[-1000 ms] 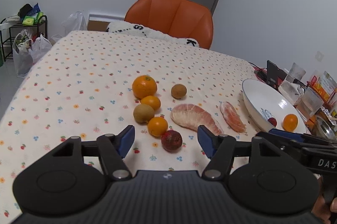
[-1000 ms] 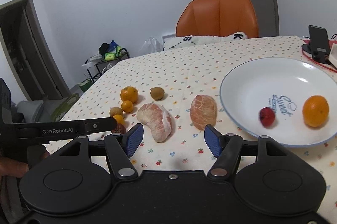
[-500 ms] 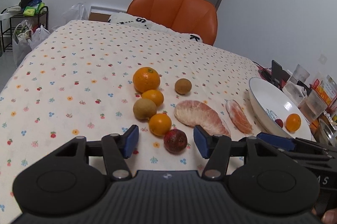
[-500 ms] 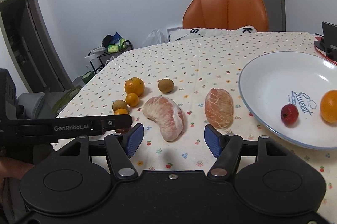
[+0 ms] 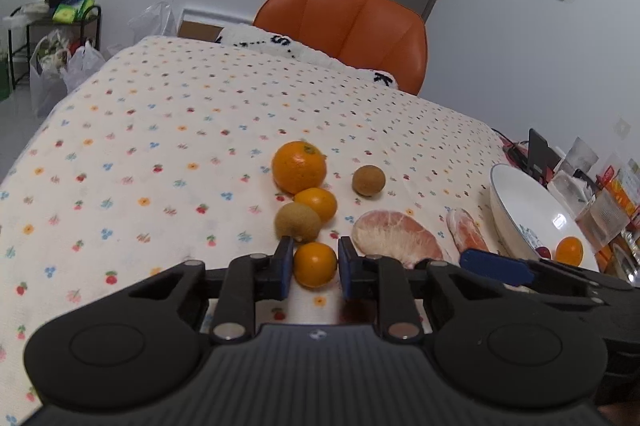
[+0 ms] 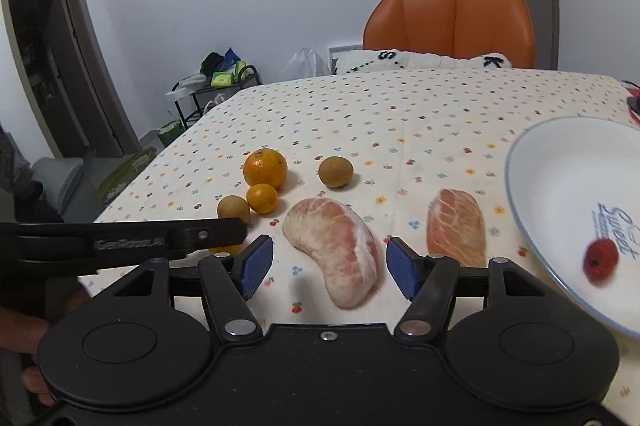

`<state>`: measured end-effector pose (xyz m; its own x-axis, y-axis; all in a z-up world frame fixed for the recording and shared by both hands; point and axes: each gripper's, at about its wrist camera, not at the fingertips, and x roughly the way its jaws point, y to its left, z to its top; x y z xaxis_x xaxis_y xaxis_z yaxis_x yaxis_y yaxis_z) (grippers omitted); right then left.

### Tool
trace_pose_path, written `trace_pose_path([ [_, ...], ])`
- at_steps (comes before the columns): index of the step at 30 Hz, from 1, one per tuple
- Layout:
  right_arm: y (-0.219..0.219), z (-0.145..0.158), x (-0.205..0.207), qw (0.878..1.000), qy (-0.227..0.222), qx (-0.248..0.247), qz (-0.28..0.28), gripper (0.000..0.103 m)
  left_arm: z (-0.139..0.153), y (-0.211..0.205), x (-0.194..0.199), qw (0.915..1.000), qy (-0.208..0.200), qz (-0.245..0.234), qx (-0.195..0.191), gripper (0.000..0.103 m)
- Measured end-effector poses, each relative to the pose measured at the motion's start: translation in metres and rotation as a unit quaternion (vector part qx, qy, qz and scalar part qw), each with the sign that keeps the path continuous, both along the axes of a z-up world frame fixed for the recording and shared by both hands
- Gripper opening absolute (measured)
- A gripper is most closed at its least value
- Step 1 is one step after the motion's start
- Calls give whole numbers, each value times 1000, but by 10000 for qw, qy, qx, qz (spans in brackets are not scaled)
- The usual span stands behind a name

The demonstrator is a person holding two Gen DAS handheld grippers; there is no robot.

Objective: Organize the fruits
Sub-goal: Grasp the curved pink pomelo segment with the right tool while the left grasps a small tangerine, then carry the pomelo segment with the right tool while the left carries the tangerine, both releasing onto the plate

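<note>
The left gripper (image 5: 314, 266), blue pads narrowed, brackets a small round orange mandarin (image 5: 315, 264) on the dotted tablecloth; contact is uncertain. The right gripper (image 6: 329, 268) hangs wide, empty. The white ceramic bowl (image 6: 560, 161) holds 2 fruits; about 8 remain outside.

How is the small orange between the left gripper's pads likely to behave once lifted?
The small orange looks round and smooth-skinned, so it may roll or slip if the left gripper pinches off-centre. It seems firm and probably light. Kiwi sits close behind, so a nudge could set that rolling.
</note>
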<state>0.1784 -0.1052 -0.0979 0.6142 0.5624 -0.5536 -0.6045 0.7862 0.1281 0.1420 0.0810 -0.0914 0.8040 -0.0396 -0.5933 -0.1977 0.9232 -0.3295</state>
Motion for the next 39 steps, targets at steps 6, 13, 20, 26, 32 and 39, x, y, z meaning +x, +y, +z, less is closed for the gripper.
trace_pose_path([
  [6, 14, -7, 8, 9998, -6, -193, 64, 62, 3, 11, -10, 9999, -35, 116, 8, 22],
  [13, 19, -9, 8, 9986, -261, -466, 57, 42, 6, 11, -13, 9999, -82, 140, -9, 22],
  [20, 3, -6, 1, 9996, -105, -235, 83, 38, 6, 1, -12, 10000, -92, 22, 11, 22],
  [26, -18, -1, -5, 9999, -119, -38, -79, 38, 12, -12, -8, 9998, -129, -94, 74, 22],
  [32, -38, 13, -10, 9993, -233, 176, -227, 38, 20, -29, -4, 9994, -216, -243, 140, 22],
  [39, -62, 26, -12, 9975, -394, 360, -466, 38, 28, -50, 4, 9984, -292, -448, 207, 22],
])
